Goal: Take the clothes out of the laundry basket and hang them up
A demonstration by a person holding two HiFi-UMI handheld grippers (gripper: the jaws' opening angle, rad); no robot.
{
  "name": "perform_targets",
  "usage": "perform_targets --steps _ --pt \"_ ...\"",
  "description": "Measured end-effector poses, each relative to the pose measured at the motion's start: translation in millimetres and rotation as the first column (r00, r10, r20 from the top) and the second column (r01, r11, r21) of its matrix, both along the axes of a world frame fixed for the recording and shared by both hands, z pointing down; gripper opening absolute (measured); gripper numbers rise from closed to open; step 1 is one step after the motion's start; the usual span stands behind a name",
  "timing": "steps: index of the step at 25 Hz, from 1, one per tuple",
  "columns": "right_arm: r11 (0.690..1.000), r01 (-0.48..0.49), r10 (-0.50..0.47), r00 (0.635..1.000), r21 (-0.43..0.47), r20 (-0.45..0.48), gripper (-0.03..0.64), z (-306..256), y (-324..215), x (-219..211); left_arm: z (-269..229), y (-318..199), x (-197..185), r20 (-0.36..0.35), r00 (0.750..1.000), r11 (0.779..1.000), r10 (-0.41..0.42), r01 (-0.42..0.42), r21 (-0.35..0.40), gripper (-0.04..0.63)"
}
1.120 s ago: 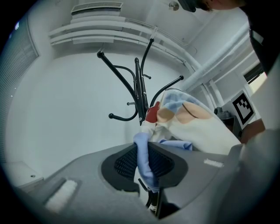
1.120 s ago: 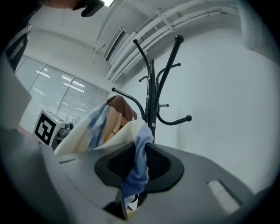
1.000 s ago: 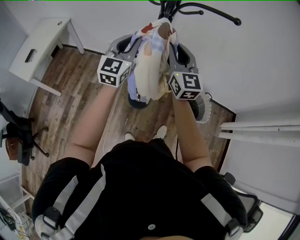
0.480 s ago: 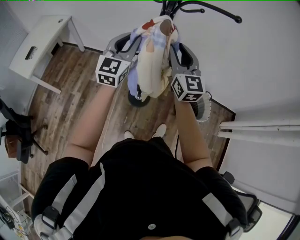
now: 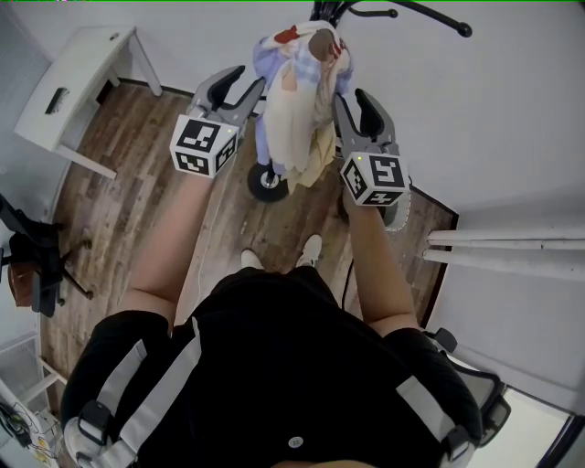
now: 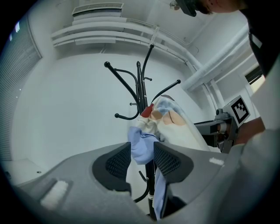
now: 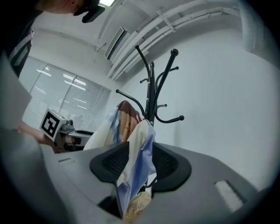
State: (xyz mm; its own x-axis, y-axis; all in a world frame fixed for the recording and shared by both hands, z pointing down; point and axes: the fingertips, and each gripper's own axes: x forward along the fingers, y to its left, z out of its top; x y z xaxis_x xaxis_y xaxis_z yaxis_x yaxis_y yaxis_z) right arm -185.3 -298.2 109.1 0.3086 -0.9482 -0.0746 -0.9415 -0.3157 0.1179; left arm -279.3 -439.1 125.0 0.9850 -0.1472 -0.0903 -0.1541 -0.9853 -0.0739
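A pale garment (image 5: 291, 110) with blue, cream and red patches hangs from the black coat rack (image 5: 402, 7). My left gripper (image 5: 245, 80) stands just to its left, my right gripper (image 5: 352, 99) just to its right. Both have just been opening their jaws, and both are open. In the left gripper view a blue fold of the garment (image 6: 142, 146) shows in the gap of the left gripper (image 6: 142, 155), loose. In the right gripper view the garment (image 7: 135, 144) hangs in the gap of the right gripper (image 7: 140, 161), with no pad pressing on it.
The coat rack's round base (image 5: 268, 181) stands on the wooden floor in front of the person's feet. A white desk (image 5: 78, 82) is at the far left, a black chair (image 5: 32, 256) below it. White rails (image 5: 503, 251) lie at the right by the wall.
Both grippers have let go of the garment, opened their jaws and drawn back and apart from it. The garment stays hanging on the rack.
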Motion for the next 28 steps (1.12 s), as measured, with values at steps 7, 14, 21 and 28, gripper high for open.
perform_targets --steps 7,14,21,28 --pt "0.997 0.07 -0.07 0.998 -0.013 -0.004 0.152 2.0 29.6 -18.0 10.6 38.4 -32.1 0.015 1.0 1.0 0.014 -0.014 -0.014 0.169" --pt "0.981 0.191 -0.192 0.981 -0.04 -0.005 0.076 14.8 74.4 -54.4 18.3 115.3 -59.4 0.035 0.997 0.997 0.07 -0.069 -0.032 0.082" --pt "0.961 0.274 -0.273 0.962 -0.027 0.014 0.0 19.5 122.4 -86.9 4.1 185.5 -74.0 0.016 0.998 0.997 0.061 -0.06 -0.053 0.002" --pt "0.945 0.327 -0.326 0.945 -0.026 0.03 0.0 29.1 161.8 -125.5 11.7 246.2 -91.6 0.018 0.996 0.996 0.084 -0.083 -0.04 0.002"
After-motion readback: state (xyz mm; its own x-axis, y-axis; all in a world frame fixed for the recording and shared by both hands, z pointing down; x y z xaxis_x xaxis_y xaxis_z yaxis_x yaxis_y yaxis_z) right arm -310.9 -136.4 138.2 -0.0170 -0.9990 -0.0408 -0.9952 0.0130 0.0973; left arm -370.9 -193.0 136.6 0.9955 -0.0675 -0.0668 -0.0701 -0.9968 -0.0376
